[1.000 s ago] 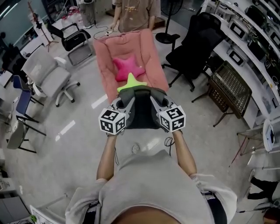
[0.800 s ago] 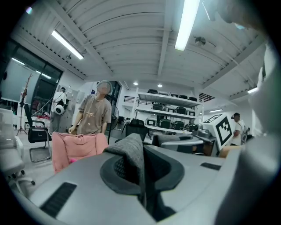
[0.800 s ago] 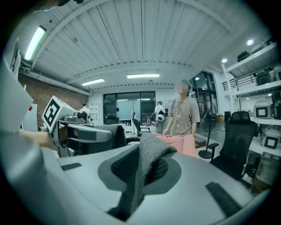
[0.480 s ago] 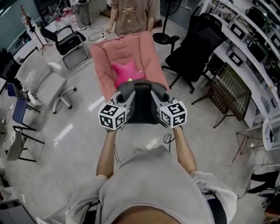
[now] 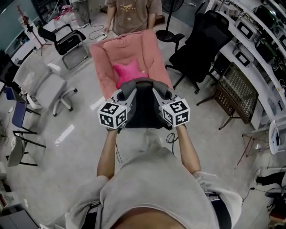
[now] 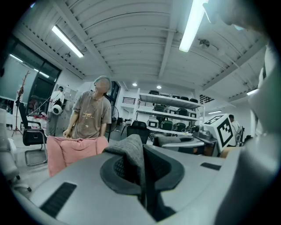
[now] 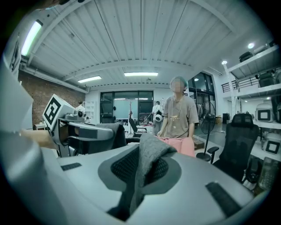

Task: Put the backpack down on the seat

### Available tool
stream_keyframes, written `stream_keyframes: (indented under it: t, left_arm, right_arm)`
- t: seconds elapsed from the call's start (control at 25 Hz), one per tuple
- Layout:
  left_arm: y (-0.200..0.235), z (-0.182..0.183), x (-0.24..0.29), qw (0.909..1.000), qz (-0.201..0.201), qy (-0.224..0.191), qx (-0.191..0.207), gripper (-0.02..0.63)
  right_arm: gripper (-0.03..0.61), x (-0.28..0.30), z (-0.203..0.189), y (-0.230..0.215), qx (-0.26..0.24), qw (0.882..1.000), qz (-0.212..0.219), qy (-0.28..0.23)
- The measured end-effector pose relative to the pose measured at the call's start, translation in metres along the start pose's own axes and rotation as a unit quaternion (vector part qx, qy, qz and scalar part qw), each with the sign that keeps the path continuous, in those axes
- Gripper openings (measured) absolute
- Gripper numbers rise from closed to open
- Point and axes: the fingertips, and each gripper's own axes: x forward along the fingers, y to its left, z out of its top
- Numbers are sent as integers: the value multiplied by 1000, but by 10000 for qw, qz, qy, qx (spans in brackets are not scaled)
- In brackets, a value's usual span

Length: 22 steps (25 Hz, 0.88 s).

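Note:
A dark grey backpack [image 5: 142, 107] hangs between my two grippers in the head view, in front of my chest. My left gripper [image 5: 121, 95] is shut on a fold of its grey fabric [image 6: 132, 154] on the left side. My right gripper [image 5: 163, 94] is shut on a fold of its fabric [image 7: 147, 160] on the right side. Just beyond the backpack stands the pink padded seat [image 5: 107, 67], with a pink star cushion [image 5: 126, 72] lying on it. The backpack's top edge hides the near part of the seat and cushion.
A person [image 5: 132, 13] stands behind the seat with hands at its back edge. A black office chair [image 5: 199, 44] is to the right, with a wire rack [image 5: 234, 91] and workbenches [image 5: 250, 49] beyond it. Grey office chairs [image 5: 42, 85] stand on the left.
Both grippers and the backpack have moved forward toward the pink seat. The backpack now covers the green star cushion and the near end of the seat.

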Motion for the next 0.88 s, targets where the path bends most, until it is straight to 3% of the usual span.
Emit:
stream_keyframes:
  t: [0.4, 0.88]
  left_arm:
    - [46, 6, 66, 9996, 227, 116, -110, 32]
    - [106, 39, 165, 9980, 600, 163, -124, 32]
  right_arm:
    - [28, 58, 2, -59, -25, 9998, 211, -14]
    - [28, 131, 20, -152, 81, 9981, 599, -71]
